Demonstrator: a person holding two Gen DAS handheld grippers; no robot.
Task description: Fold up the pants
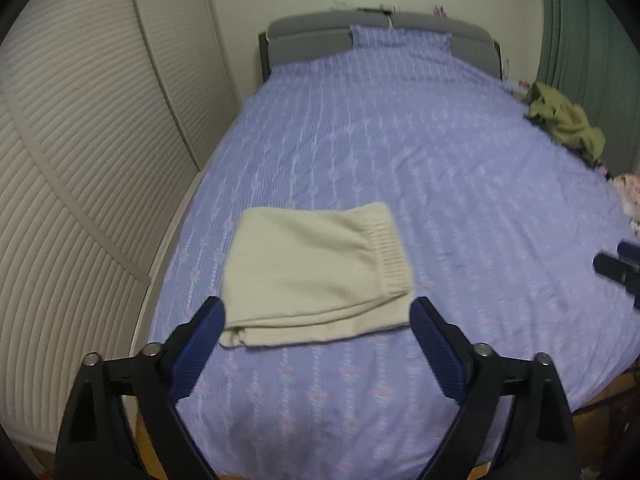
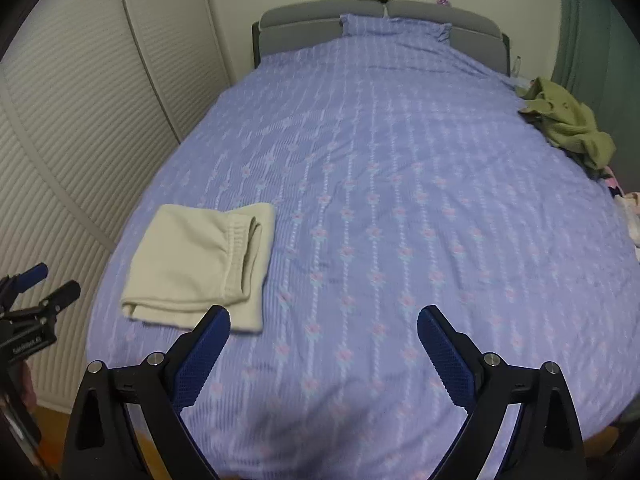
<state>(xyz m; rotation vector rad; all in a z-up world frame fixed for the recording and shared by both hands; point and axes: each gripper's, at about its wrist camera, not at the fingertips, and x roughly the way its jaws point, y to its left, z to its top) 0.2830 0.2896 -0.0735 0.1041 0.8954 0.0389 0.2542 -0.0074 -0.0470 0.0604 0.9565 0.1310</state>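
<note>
Cream pants (image 1: 312, 272) lie folded into a compact rectangle on the blue patterned bedspread (image 1: 400, 160), near the bed's left front part, ribbed waistband to the right. My left gripper (image 1: 318, 312) is open and empty, held just in front of the pants' near edge. In the right wrist view the folded pants (image 2: 200, 264) lie to the left. My right gripper (image 2: 324, 320) is open and empty above bare bedspread (image 2: 400, 200), to the right of the pants. The left gripper (image 2: 44, 288) shows at that view's left edge, the right gripper (image 1: 616, 268) at the left view's right edge.
A crumpled olive-green garment (image 1: 564, 120) lies at the bed's far right edge, also in the right wrist view (image 2: 568, 120). A pale floral cloth (image 1: 630, 196) sits at the right edge. A slatted white wardrobe (image 1: 80, 160) stands to the left, a grey headboard (image 1: 304, 36) at the back.
</note>
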